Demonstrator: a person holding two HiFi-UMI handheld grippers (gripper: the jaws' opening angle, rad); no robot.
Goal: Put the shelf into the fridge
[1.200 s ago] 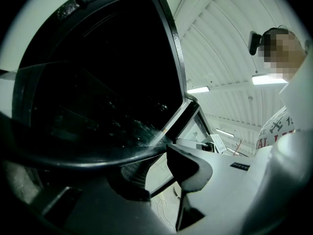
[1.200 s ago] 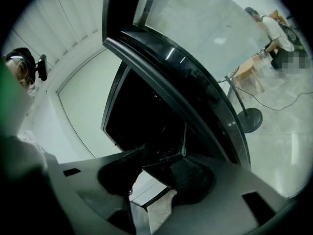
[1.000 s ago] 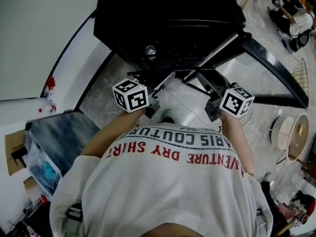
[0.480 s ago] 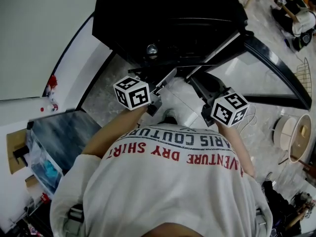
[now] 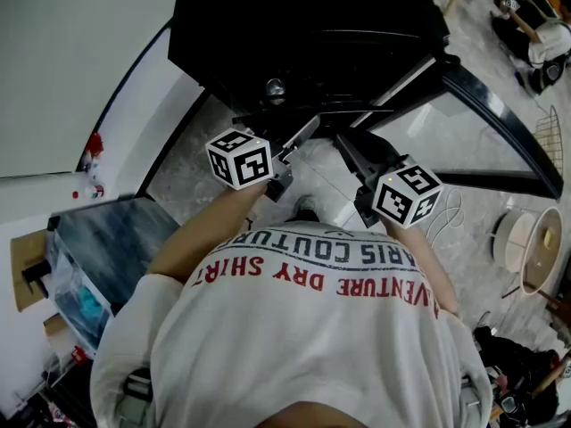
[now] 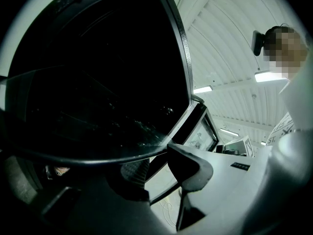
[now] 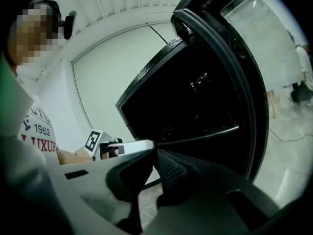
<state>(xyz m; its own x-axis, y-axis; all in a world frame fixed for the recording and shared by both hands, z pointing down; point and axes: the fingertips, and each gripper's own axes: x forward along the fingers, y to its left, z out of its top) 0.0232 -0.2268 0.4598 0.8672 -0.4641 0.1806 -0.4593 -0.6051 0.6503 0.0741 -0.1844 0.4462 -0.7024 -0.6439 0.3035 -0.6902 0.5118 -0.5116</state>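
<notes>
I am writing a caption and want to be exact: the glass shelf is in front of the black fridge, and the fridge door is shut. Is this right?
One thing is wrong: the door is open, not shut; the head view shows it swung out to the right. The glass shelf is indeed in front of the black fridge.

From overhead I'm looking steeply down over the left tongs (image 5: 284,168) and right tongs (image 5: 350,145) toward the fridge (image 5: 303,43) just beyond them. Both gripper cameras are riding close behind their own tongs, sharing that dark fridge opening.
</notes>
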